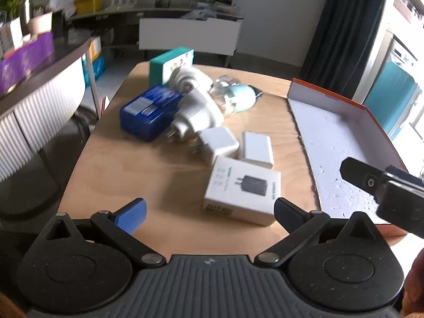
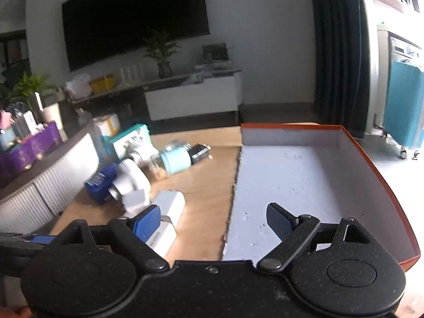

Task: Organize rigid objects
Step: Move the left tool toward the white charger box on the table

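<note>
I am holding the left gripper (image 1: 209,209) with its jaws spread wide and empty, just short of the white charger box (image 1: 242,190), which is lying flat on the wooden table (image 1: 148,164), its long axis running left to right across my view. My right gripper (image 2: 214,221) is hanging open too, gripping nothing, over the near edge of the orange tray (image 2: 371,164) beside the pile of chargers.

Orange box (image 2: 312,175) lies open and bare; clutter (image 1: 201,122) crowds the table (image 1: 137,169) beside it.
</note>
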`<state>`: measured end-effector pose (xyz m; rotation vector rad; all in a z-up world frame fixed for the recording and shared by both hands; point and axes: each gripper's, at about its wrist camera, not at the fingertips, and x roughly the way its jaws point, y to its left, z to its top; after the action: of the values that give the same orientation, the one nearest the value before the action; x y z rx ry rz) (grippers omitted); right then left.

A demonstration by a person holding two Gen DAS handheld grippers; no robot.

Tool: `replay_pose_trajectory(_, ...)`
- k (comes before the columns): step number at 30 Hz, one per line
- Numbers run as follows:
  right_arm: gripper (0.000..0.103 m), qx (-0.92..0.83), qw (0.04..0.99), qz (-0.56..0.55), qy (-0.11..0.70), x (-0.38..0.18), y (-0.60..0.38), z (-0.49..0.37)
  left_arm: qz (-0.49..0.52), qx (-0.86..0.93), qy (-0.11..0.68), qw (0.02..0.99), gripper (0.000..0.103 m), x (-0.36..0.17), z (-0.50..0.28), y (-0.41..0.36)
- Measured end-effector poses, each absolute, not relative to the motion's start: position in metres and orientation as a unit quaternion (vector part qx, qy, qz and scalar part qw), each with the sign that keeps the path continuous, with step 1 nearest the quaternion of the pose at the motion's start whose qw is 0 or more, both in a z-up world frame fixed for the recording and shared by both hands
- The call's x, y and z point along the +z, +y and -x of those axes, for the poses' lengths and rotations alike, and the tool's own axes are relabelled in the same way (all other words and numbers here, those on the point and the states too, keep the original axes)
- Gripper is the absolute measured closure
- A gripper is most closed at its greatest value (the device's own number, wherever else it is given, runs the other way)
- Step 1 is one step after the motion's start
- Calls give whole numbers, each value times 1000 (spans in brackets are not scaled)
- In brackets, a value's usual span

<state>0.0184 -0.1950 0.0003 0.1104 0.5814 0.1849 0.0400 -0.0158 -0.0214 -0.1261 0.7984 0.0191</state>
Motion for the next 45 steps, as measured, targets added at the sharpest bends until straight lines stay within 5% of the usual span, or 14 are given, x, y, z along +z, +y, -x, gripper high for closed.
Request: replay_pose_trajectory(45, 1, 66, 939, -58, 333, -22, -194, -38, 35, 2, 431, 902, 0, -49, -72, -46)
